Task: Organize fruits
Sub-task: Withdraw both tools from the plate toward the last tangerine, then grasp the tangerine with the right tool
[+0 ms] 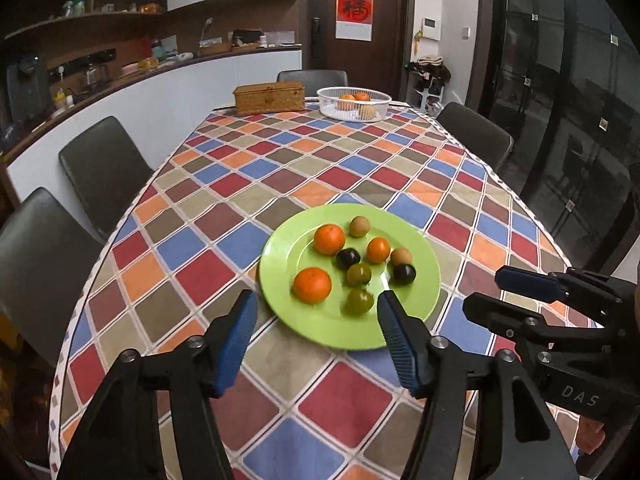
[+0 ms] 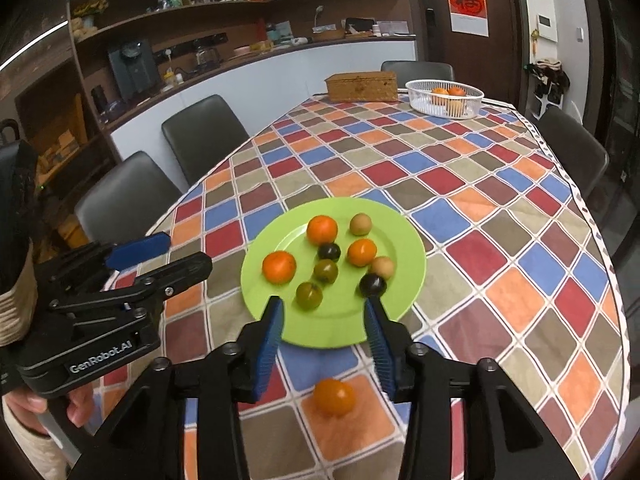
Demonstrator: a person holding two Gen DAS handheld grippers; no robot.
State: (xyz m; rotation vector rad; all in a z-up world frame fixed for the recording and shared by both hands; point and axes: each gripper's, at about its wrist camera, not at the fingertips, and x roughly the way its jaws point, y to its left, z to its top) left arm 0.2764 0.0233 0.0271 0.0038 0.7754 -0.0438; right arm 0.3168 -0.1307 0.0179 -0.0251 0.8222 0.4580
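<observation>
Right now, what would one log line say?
left gripper: open, empty | right gripper: open, empty | green plate: nine fruits | orange: on tablecloth

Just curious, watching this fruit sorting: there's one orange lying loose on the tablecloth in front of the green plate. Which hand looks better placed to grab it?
Probably the right. The loose orange lies just below its open tongs, in front of the plate. The left tongs are open too, but off to the side.

You have four oranges (image 2: 279,267), two dark plums (image 2: 372,285), two green tomatoes (image 2: 309,296), two tan fruits (image 2: 361,224), one plate (image 2: 412,268).
</observation>
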